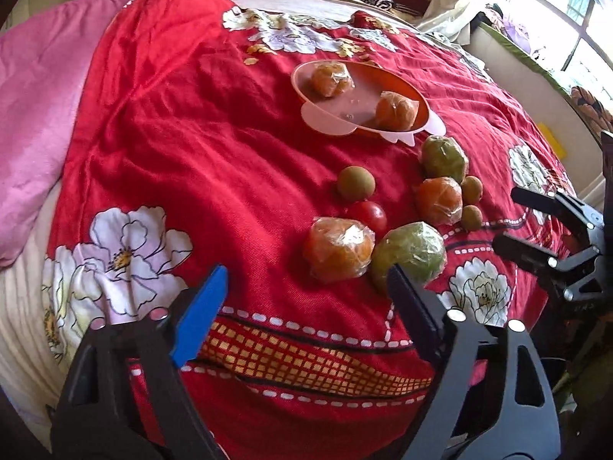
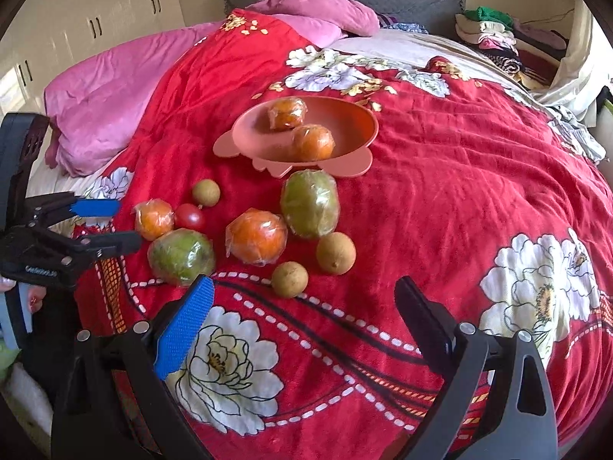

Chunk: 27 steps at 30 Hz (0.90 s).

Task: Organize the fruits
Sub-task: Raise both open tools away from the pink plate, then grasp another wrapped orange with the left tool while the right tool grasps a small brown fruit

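An orange plate [image 1: 325, 119] [image 2: 245, 136] on the red bedspread holds two wrapped oranges [image 1: 331, 78] [image 2: 312, 142]. In front of it lie loose fruits: two wrapped oranges [image 1: 339, 249] [image 2: 256, 235], two wrapped green fruits [image 1: 412, 253] [image 2: 310, 203], a cherry tomato [image 1: 369, 214] [image 2: 189, 216] and three small brown round fruits [image 1: 355, 184] [image 2: 336, 252]. My left gripper [image 1: 306, 283] is open and empty, just short of the nearest orange and green fruit. My right gripper [image 2: 306, 299] is open and empty, near a small brown fruit [image 2: 290, 279].
The fruits lie on a red floral bedspread [image 1: 230, 153] [image 2: 459, 191]. A pink quilt [image 1: 34, 115] [image 2: 115, 88] lies at the left. Folded clothes [image 2: 490, 34] are stacked at the far right corner. A window [image 1: 567, 11] is at the right.
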Available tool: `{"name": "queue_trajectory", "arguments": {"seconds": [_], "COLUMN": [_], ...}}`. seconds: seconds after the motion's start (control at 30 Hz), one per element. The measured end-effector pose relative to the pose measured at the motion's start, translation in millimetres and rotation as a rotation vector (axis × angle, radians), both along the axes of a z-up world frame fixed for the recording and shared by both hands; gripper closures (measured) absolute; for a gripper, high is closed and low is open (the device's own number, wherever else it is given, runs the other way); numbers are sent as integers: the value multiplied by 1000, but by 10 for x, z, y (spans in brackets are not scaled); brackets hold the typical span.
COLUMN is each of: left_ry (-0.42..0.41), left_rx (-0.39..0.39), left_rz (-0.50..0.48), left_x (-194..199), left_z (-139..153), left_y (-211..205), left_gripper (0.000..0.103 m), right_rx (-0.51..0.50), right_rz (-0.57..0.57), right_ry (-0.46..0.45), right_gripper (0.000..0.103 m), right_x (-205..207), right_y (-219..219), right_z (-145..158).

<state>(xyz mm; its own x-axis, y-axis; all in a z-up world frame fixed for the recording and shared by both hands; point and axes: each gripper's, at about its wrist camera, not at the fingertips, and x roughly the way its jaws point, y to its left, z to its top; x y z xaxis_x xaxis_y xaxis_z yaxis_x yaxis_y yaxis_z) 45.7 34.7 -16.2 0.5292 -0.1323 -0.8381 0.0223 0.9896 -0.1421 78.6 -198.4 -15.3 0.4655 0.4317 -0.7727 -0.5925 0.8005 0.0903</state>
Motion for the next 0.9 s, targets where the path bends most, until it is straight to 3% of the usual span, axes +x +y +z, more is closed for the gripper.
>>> {"name": "queue_trajectory", "arguments": {"seconds": [0.13, 0.47, 0.67, 0.9], "left_ry": [-4, -3, 16, 34], "left_rx": [-18, -35, -56, -72], "left_rz": [-17, -50, -61, -70], "left_x": [50, 118, 187, 265], "left_z": [8, 11, -52, -116], "left_y": [-7, -57, -67, -65], "left_gripper": [41, 57, 60, 67], "right_rx": [2, 17, 6, 24], "right_rz": [10, 33, 45, 36], "right_ry": [14, 53, 52, 57], "right_gripper": [10, 57, 73, 80], "right_x": [-6, 60, 102, 133], "right_y": [20, 104, 164, 135], "right_z": [-37, -160, -231, -246]}}
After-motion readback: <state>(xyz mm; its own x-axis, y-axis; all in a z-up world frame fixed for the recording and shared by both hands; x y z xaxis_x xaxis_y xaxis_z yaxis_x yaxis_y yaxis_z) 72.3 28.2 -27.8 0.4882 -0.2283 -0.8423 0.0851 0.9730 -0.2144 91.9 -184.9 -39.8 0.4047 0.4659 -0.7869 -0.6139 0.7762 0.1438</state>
